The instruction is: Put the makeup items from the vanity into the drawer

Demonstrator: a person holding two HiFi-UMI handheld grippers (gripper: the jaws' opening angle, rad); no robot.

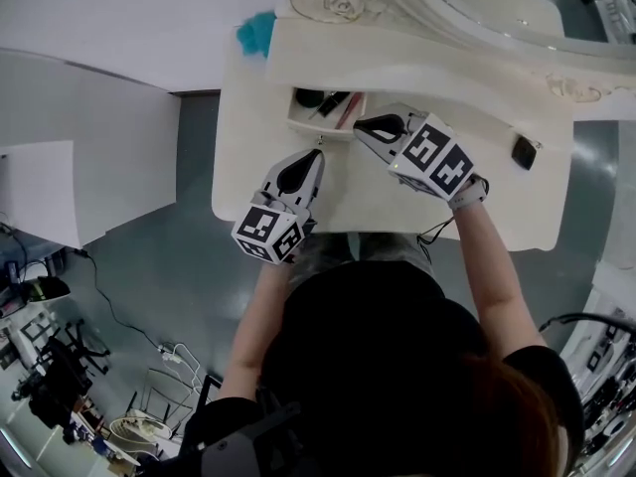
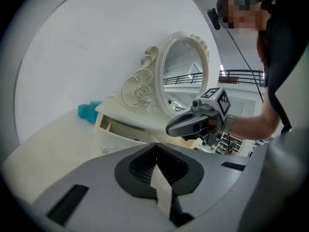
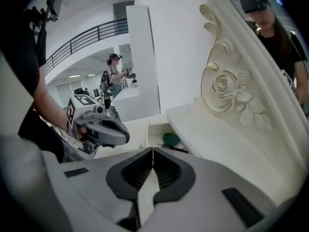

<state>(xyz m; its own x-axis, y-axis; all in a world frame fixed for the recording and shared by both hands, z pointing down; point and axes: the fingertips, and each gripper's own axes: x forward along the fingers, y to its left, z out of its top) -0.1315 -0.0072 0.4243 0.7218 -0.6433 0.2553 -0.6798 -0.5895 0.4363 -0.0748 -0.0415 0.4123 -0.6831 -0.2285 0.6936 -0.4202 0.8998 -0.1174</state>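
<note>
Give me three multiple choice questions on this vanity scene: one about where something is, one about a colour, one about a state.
1. Where is the small black item?
A. On the vanity top, near its right end
B. Under the vanity
C. On the floor

2. What colour is the fluffy thing at the vanity's back left corner?
A. Red
B. Teal
C. Yellow

3. The drawer is:
A. Shut
B. Open
C. Removed

Answers:
1 A, it lies on the top by the right edge.
2 B, it is plainly teal.
3 B, it is pulled out, with a round dark item showing inside.
</note>
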